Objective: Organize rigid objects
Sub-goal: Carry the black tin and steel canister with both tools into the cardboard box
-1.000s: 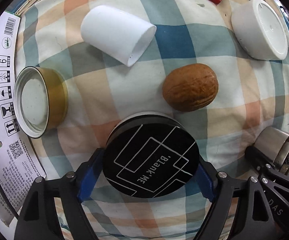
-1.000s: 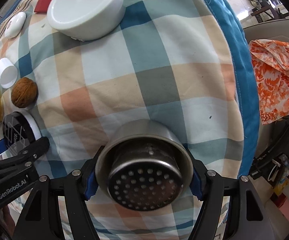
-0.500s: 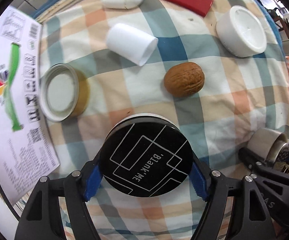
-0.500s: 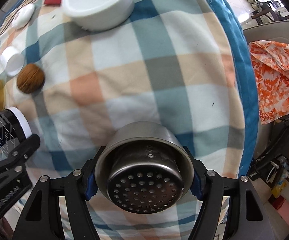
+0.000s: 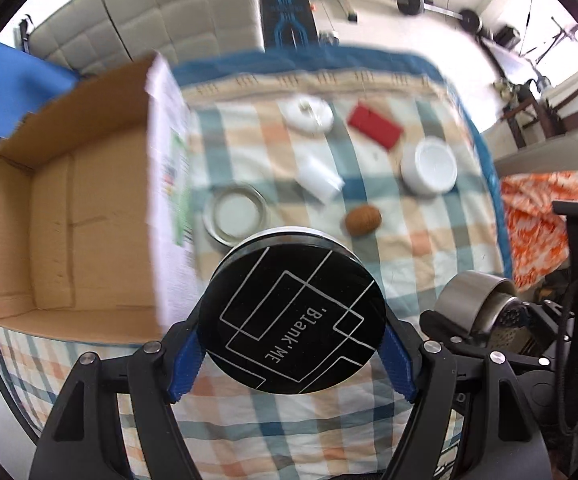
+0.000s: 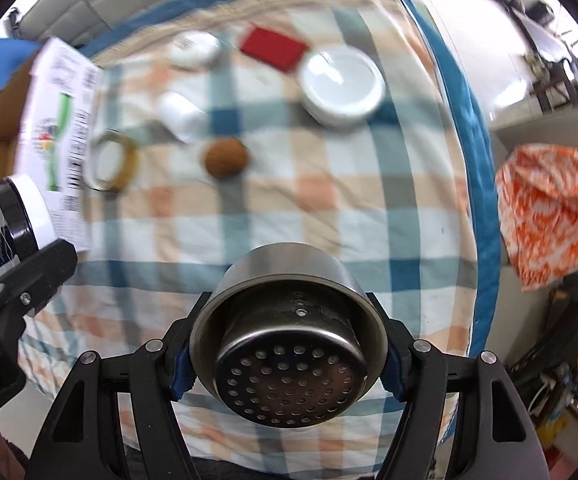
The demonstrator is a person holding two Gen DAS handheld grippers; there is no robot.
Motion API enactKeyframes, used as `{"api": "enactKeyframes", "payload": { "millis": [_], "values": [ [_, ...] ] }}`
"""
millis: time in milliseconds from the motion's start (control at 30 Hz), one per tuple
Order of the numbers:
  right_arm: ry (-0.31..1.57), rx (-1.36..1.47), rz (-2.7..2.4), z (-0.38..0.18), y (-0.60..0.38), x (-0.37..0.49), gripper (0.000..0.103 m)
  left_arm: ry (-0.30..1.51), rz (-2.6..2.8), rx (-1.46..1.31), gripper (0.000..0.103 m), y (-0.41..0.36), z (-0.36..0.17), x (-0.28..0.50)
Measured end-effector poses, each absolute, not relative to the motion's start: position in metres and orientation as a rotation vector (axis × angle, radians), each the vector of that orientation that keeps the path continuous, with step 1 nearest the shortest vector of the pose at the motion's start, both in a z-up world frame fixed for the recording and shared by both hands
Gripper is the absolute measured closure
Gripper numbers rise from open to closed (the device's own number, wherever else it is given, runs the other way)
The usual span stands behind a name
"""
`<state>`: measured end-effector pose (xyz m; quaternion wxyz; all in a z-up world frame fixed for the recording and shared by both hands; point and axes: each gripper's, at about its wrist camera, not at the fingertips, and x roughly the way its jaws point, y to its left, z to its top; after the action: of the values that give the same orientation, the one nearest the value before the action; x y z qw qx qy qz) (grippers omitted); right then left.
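Note:
My left gripper (image 5: 293,354) is shut on a round black compact (image 5: 294,314) with white line art, held above the checked cloth. My right gripper (image 6: 287,358) is shut on a steel strainer cup (image 6: 289,336) with a perforated base, also lifted. The compact also shows at the left of the right wrist view (image 6: 13,216); the cup shows at the right of the left wrist view (image 5: 475,304). An open cardboard box (image 5: 69,216) stands at the left, empty inside. On the cloth lie a walnut (image 5: 363,220), a gold-rimmed lid (image 5: 235,214), a white cup on its side (image 5: 319,178), a white bowl (image 5: 429,170), a red card (image 5: 375,126) and a white case (image 5: 307,114).
The checked cloth (image 6: 289,200) has a blue border. An orange patterned cloth (image 6: 553,208) lies on a chair at the right. A grey sofa (image 5: 149,16) stands behind, with gym gear on the floor beyond.
Both grippers have risen and pulled back with their objects; the table items look smaller and farther. The cardboard box has come into view at the left.

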<state>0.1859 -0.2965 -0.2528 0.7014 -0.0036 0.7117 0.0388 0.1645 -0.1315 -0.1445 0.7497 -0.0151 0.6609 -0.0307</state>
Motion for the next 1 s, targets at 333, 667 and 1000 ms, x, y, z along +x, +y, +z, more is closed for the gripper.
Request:
{"api": "enactKeyframes", "payload": {
  "millis": [333,667,1000],
  "values": [
    [1.478,-0.044,0.132,-0.189,-0.180,0.217,0.030,1.329,-0.048,-0.035,0.029,-0.019,-0.116,0.201],
    [1.440,-0.077,0.216,-0.177,-0.074,0.251,0.030,1.296,0.027,-0.078,0.029,0.075,-0.119,0.247],
    [1.473,-0.104,0.256,-0.210,0.007,0.286,0.030,1.403,0.049,-0.202,0.029,0.159,-0.179,0.283]
  ]
}}
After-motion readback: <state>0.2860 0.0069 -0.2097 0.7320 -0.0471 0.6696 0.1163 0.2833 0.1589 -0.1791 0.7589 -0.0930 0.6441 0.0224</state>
